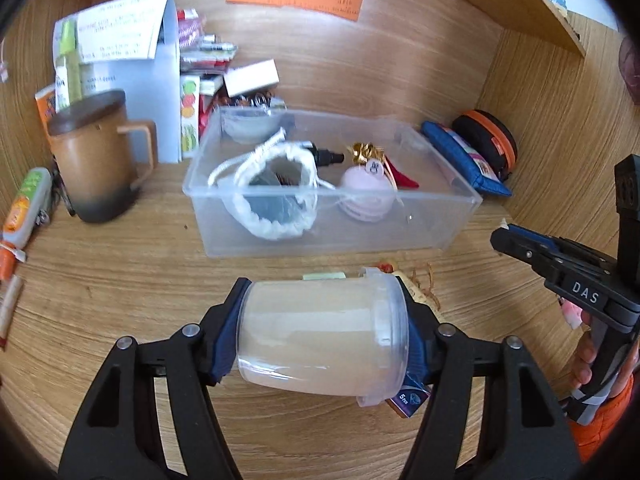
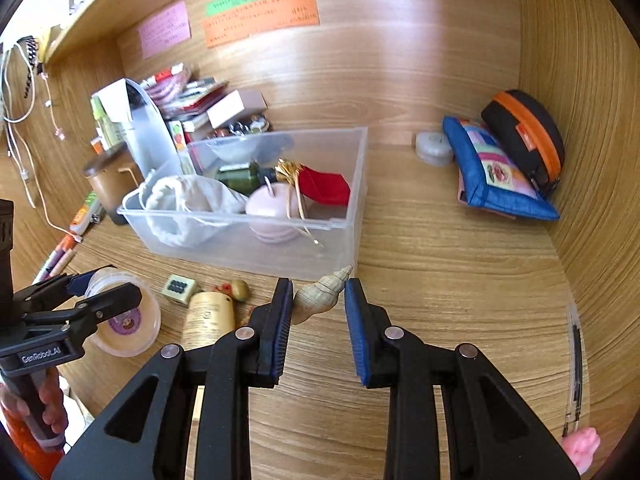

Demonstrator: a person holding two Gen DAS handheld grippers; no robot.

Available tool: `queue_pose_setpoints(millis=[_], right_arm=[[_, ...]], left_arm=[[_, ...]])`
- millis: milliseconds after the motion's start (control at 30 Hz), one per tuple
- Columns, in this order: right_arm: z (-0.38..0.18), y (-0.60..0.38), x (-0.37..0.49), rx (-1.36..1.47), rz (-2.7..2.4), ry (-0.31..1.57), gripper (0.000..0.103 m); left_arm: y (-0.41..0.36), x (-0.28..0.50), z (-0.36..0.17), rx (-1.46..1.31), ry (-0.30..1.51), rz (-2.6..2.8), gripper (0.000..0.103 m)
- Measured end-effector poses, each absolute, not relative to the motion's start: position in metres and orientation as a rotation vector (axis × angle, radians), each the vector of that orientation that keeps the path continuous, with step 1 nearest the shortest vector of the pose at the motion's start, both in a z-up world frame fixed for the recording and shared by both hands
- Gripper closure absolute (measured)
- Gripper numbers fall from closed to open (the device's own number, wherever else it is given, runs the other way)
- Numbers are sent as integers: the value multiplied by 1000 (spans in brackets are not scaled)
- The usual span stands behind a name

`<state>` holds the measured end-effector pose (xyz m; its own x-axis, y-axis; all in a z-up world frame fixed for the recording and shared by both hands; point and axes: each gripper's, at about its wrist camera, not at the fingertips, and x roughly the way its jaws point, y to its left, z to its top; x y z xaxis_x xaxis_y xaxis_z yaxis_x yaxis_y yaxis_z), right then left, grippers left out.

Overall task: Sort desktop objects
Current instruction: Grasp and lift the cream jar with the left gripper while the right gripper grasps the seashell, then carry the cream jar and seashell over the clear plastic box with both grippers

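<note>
Left tool (image 1: 322,336) clamping clear jar (image 1: 320,328)

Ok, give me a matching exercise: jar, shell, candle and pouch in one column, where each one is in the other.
1. jar
2. shell
3. candle
4. pouch

A. in the bin
B. in the left gripper
C. beside the case
D. in the right gripper

Pairs: 1-B, 2-D, 3-A, 4-C
</note>
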<state>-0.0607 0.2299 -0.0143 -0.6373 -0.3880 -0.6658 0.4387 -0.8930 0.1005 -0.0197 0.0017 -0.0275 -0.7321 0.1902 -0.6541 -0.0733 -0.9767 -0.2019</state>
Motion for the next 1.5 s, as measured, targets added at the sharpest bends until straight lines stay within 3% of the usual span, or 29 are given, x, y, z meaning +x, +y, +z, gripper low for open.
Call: queue_pose_setpoints(millis=[933,1500], right_arm=[[38,202,-52,786,-2431,105,79],[41,159,-97,790,-2370,154,79]], left_arm=[[-51,-36,66,-870,-138,2948,37],[-37,-100,70,-886,-129,2882,37]])
